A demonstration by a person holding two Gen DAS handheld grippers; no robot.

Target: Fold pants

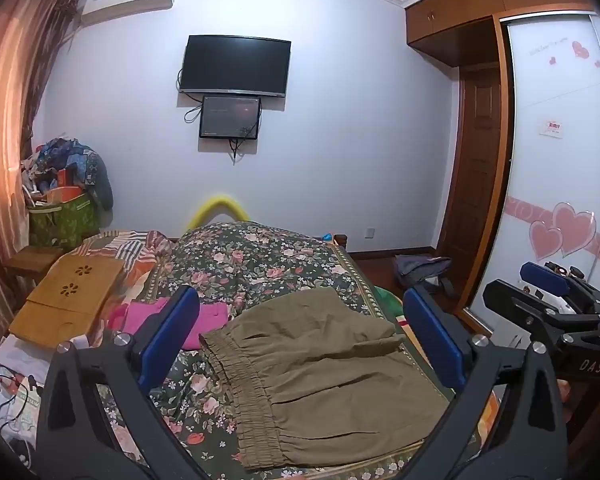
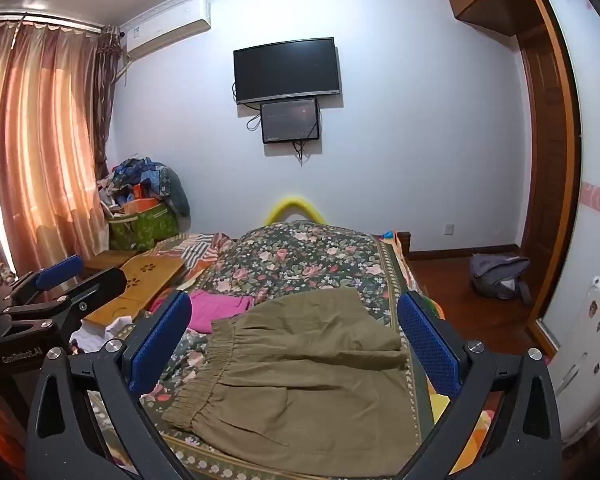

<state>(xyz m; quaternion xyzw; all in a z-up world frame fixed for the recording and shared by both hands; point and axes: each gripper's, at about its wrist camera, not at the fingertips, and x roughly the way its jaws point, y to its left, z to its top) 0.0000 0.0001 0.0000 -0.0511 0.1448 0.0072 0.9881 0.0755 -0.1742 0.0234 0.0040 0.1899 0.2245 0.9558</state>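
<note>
Olive-green pants (image 1: 320, 384) lie folded in a compact stack on the floral bedspread (image 1: 260, 256), elastic waistband to the left. They also show in the right wrist view (image 2: 308, 380). My left gripper (image 1: 300, 320) is open and empty, held above the pants with its blue pads wide apart. My right gripper (image 2: 296, 324) is also open and empty above the pants. The right gripper shows at the right edge of the left wrist view (image 1: 548, 292). The left gripper shows at the left edge of the right wrist view (image 2: 72, 280).
A pink garment (image 1: 172, 320) lies left of the pants. A wooden lap tray (image 1: 68, 296) sits at the bed's left. A green bag of clutter (image 1: 64, 220) stands by the curtain. A grey backpack (image 2: 500, 276) lies on the wooden floor at right, near the wardrobe (image 1: 560, 180).
</note>
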